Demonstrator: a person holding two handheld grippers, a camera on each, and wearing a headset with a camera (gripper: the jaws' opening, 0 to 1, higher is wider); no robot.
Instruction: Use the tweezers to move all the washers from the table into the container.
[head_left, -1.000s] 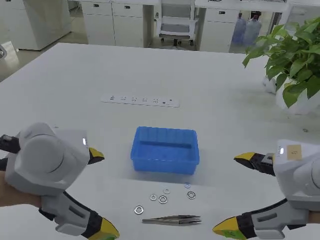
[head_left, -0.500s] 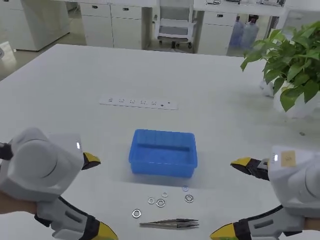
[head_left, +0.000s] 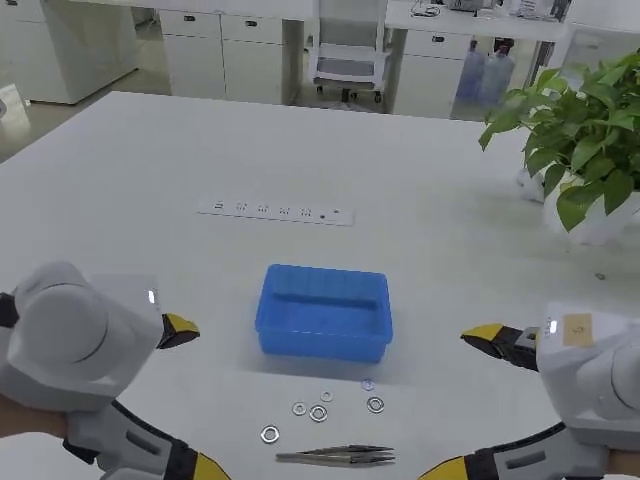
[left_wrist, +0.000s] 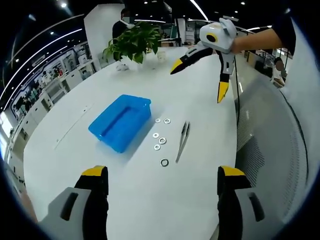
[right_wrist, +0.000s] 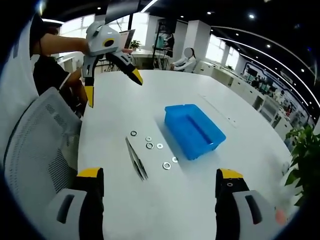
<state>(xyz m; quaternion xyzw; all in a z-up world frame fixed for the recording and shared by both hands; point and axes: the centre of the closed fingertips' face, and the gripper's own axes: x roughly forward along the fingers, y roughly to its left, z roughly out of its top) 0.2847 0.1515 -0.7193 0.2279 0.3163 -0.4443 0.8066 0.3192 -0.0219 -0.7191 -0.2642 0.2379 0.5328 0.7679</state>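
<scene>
Looks like an open-plan office or lab: long white table (head_left: 450, 260) with a power strip (head_left: 276, 211), rows of white drawer cabinets (head_left: 195, 45), wheeled office chair (head_left: 348, 40), mesh-backed chair (right_wrist: 37, 150), potted plant (head_left: 575, 140), large water bottles (head_left: 488, 65).

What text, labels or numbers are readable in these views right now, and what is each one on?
Yellow sticker on the right tool: one mark, too blurred to read.
Power strip: small markings by the sockets, too small to read.
Blue container: no text visible.
Nothing here is legible.
</scene>
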